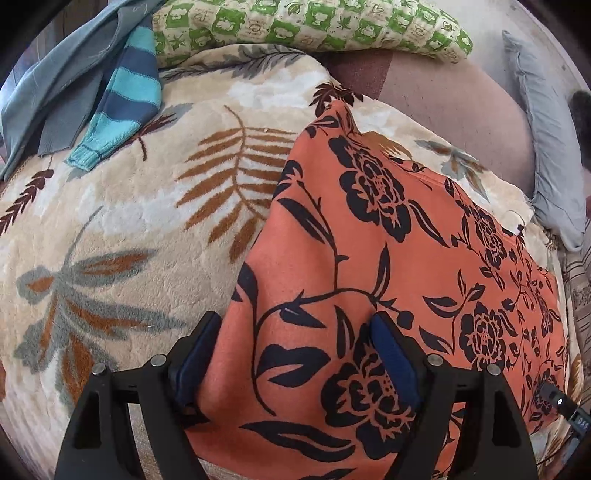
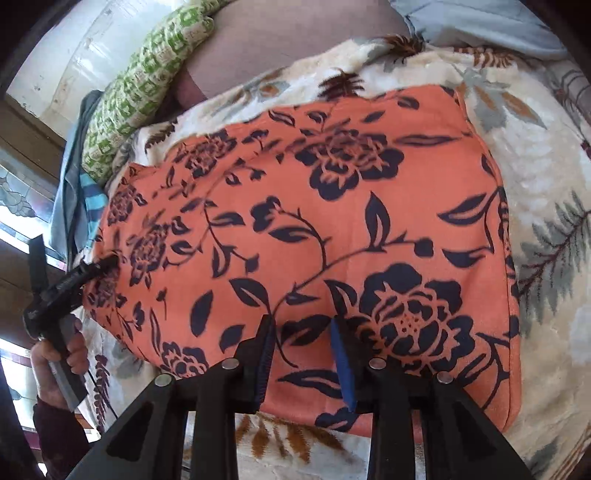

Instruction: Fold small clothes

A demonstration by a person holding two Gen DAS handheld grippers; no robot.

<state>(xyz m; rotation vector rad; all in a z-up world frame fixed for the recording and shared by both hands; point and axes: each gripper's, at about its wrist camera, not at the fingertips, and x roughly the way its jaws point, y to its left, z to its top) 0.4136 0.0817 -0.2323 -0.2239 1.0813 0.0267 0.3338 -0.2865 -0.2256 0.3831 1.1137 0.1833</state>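
Observation:
An orange cloth with a black flower print (image 1: 388,258) lies spread on a cream leaf-patterned blanket (image 1: 129,221); it also shows in the right wrist view (image 2: 314,229). My left gripper (image 1: 295,325) is open, its fingers resting on the cloth's near edge, one on each side of a raised fold. It shows from outside at the cloth's left edge in the right wrist view (image 2: 107,264). My right gripper (image 2: 303,328) is open with a narrower gap, just above the cloth's near edge. Its tip shows at the far right of the left wrist view (image 1: 557,402).
A teal-and-navy striped garment (image 1: 125,96) and a grey garment (image 1: 55,81) lie at the blanket's far left. A green-and-cream patterned pillow (image 1: 314,26) lies at the back. A grey pillow (image 1: 546,140) lies at the right. A window and wooden frame (image 2: 22,166) stand left.

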